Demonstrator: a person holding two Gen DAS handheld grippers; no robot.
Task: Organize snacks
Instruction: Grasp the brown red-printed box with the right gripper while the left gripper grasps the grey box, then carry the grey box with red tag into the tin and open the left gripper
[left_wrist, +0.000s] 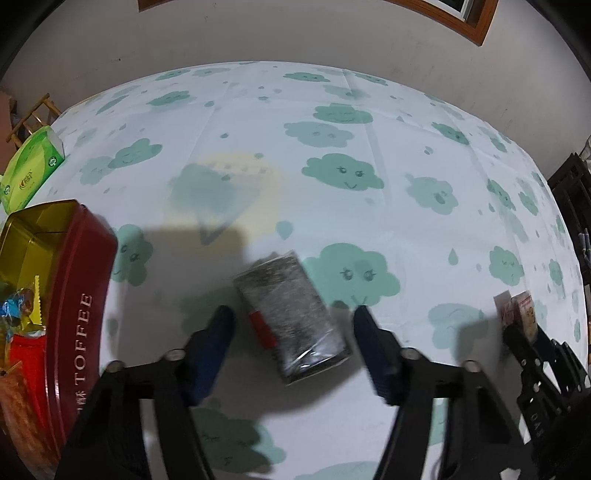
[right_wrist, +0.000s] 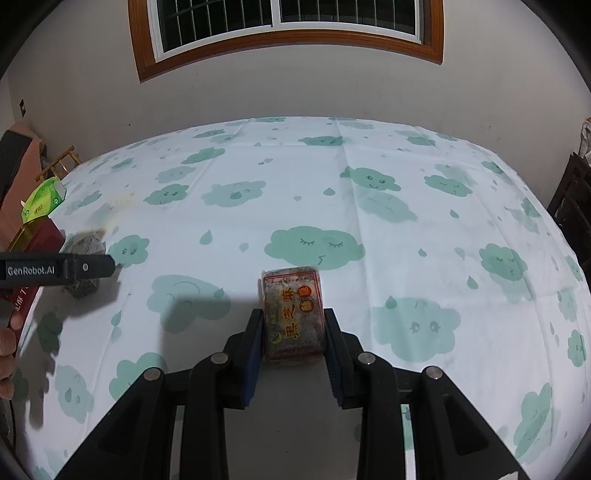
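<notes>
A dark grey snack packet (left_wrist: 291, 317) with a red patch lies slanted on the cloud-print tablecloth (left_wrist: 332, 155). My left gripper (left_wrist: 292, 319) is open around it, one blue pad on each side, and a gap shows at the right pad. My right gripper (right_wrist: 293, 317) is shut on a speckled packet with red and yellow lettering (right_wrist: 291, 306). In the left wrist view that right gripper (left_wrist: 517, 326) and its packet (left_wrist: 517, 308) are at the far right. The right wrist view shows the left gripper (right_wrist: 103, 266) over the grey packet (right_wrist: 83, 243) at the far left.
A red toffee tin (left_wrist: 79, 295) with a gold inside stands at the left and holds several wrapped snacks. Behind it is a green tissue box (left_wrist: 33, 162). Both also show in the right wrist view: the tin (right_wrist: 40, 236), the box (right_wrist: 42, 199). A hand (right_wrist: 7, 343) is at the left edge.
</notes>
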